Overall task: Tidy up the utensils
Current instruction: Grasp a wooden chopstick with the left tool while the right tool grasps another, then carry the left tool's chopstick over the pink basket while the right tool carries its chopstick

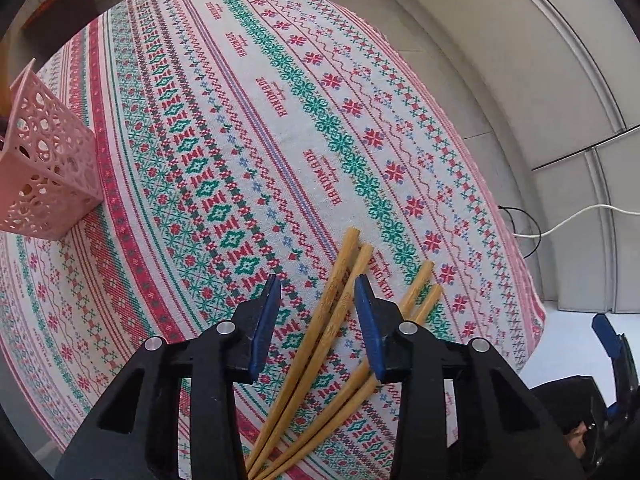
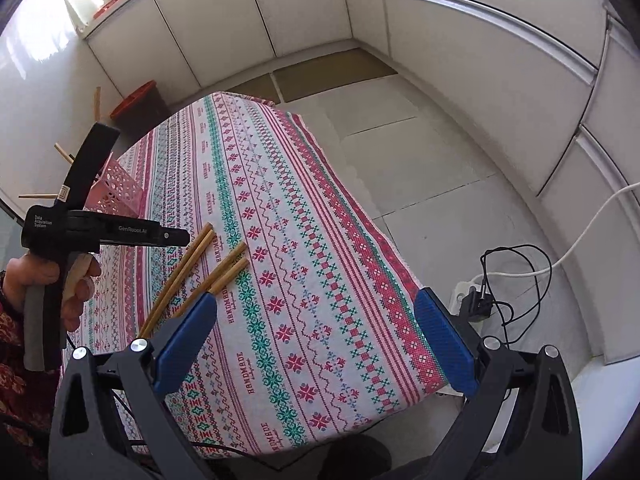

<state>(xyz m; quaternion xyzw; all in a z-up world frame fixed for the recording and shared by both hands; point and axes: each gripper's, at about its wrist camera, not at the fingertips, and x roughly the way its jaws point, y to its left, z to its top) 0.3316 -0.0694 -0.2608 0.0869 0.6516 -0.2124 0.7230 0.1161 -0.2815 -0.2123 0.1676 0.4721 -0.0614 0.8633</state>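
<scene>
Chopsticks [image 1: 320,328] between left claw [image 1: 318,304] pads, untouched

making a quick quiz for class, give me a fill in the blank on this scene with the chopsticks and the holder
1. The chopsticks lie on the patterned ____.
2. The perforated holder is coloured ____.
3. The right gripper holds ____.
4. One pair of chopsticks lies between the pads of the ____ gripper.

Missing words: tablecloth; pink; nothing; left
</scene>
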